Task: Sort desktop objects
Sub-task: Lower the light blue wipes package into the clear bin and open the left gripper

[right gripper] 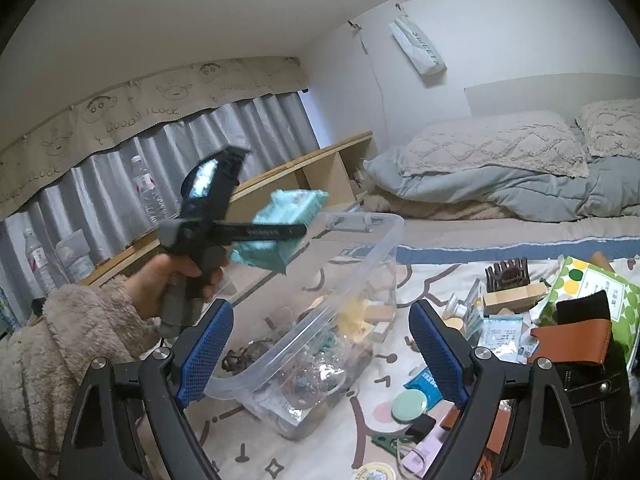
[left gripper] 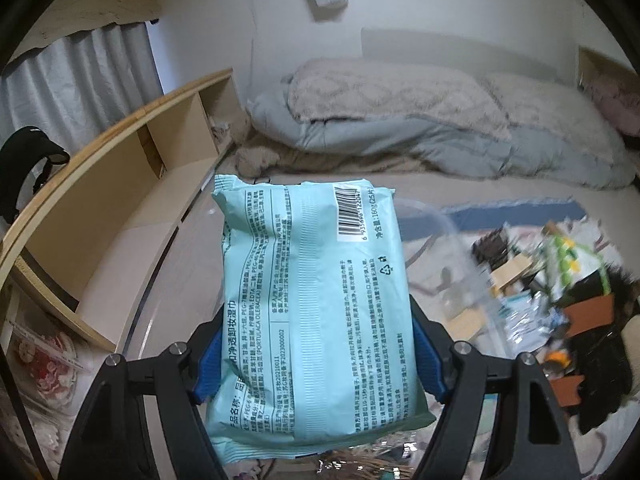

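Left wrist view shows the left tool (left gripper: 316,356) clenched on the wipes pack (left gripper: 312,308), carried in the air; next it must go down into the clear box (right gripper: 320,320), while the right tool (right gripper: 320,354) waits released.

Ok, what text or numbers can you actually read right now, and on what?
"6 935660 122047", partly blurred, under the barcode on the teal wipes pack.
"160g (25片)" beside it.
"净透卸妆湿巾" along its left edge; the fine print is too small.
"SWEET" on the white wall bag.
"GOOD LUCK" on the curtain valance.
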`<move>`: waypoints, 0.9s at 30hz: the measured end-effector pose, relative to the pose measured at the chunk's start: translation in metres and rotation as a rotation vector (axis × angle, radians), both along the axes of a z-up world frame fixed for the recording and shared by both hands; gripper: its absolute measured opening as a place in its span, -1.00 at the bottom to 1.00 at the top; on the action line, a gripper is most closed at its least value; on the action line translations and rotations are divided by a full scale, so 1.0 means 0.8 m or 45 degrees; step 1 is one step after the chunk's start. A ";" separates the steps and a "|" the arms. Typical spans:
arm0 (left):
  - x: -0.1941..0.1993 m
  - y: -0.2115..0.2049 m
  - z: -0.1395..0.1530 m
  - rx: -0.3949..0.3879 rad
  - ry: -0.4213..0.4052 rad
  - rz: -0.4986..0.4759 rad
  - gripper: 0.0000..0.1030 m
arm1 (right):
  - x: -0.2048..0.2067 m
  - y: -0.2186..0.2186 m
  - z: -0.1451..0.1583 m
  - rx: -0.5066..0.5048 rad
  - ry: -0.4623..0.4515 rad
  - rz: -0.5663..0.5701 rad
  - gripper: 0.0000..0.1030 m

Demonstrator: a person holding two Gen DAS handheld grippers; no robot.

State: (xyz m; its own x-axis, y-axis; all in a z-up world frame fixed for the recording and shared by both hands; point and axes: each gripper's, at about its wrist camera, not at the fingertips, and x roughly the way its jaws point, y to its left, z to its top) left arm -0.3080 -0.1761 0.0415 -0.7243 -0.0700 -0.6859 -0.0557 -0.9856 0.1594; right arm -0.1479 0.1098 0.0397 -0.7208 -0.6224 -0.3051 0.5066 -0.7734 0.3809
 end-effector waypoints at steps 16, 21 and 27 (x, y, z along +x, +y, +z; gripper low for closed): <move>-0.055 -0.029 -0.095 -0.055 -0.343 0.116 0.50 | -0.014 0.012 -0.019 -0.019 -0.072 -0.024 0.75; -0.059 -0.048 -0.097 0.013 -0.359 0.198 0.55 | -0.014 0.012 -0.020 -0.019 -0.077 -0.021 0.75; -0.053 -0.063 -0.065 0.070 -0.213 0.279 0.82 | -0.014 0.013 -0.020 -0.022 -0.075 -0.017 0.75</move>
State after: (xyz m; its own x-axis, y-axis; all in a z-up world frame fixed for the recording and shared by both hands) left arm -0.3503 -0.2268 -0.0106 -0.5724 -0.1720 -0.8017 0.1390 -0.9839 0.1119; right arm -0.1594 0.1205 0.0235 -0.7100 -0.6186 -0.3366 0.4729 -0.7730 0.4230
